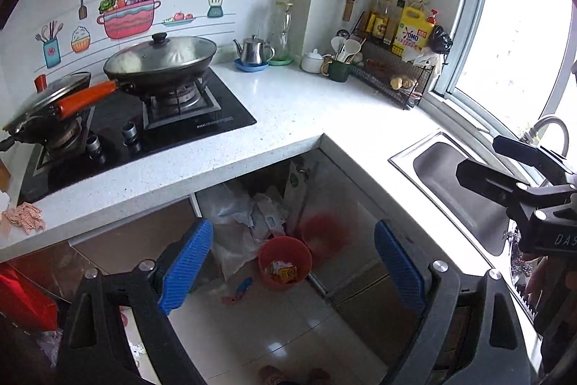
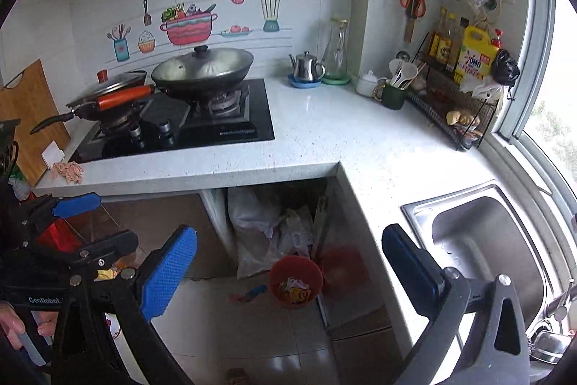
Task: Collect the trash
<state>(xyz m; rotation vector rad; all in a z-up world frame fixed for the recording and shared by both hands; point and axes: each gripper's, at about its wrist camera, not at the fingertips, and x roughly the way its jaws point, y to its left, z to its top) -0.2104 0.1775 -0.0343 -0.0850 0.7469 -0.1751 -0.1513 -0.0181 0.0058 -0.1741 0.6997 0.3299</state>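
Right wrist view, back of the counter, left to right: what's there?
Wooden cutting board → small pan with orange handle → lidded wok → steel teapot → glass carafe → white lidded jar → green utensil mug → wire rack with the yellow detergent jug.

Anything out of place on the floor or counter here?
Yes. A blue-and-red scrap lies on the floor tiles just left of the red bin, not in it. A crumpled pink wad sits at the counter edge by the stove. Both grippers are open and empty.
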